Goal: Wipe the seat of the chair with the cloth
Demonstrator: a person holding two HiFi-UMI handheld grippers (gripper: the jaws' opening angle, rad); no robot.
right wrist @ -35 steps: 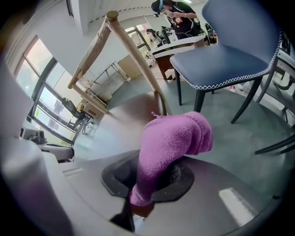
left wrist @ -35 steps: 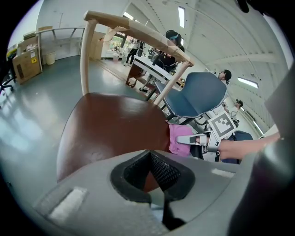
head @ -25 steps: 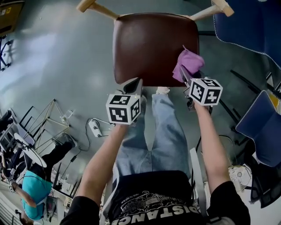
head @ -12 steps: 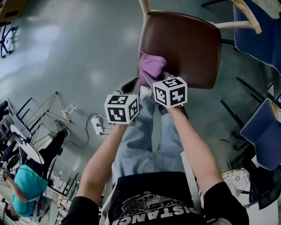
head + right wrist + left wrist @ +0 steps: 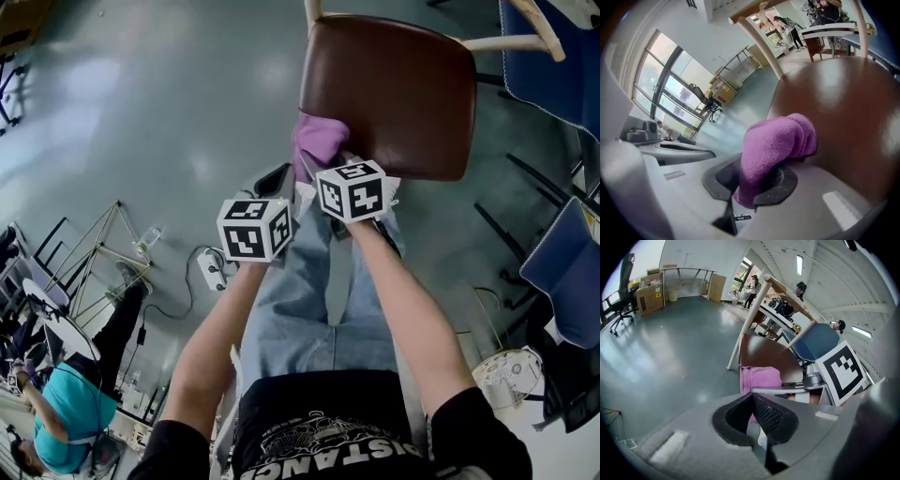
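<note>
cloth (image 5: 776, 145) is clamped in the right gripper (image 5: 759, 185) jaws at the near left corner of the seat (image 5: 394, 84); left gripper (image 5: 752, 399) jaws are together, empty, just beside. risk: a stroke here may run off the edge, or friction may pull the cloth loose. blue chair (image 5: 562, 272) stands near at right, apart from the seat.

Glossy, smooth brown leather-like seat (image 5: 394, 89) on pale bare-wood legs (image 5: 506, 42); fuzzy, matt purple cloth (image 5: 778, 145) of terry-like pile. Smooth grey floor (image 5: 141, 103) with a soft sheen; matt grey plastic on the left gripper (image 5: 752, 395) body, with black, finely gridded rubbery fingers (image 5: 769, 416). Faded blue denim jeans (image 5: 309, 309) and a matt black cotton-like shirt (image 5: 328, 412) with white print.
</note>
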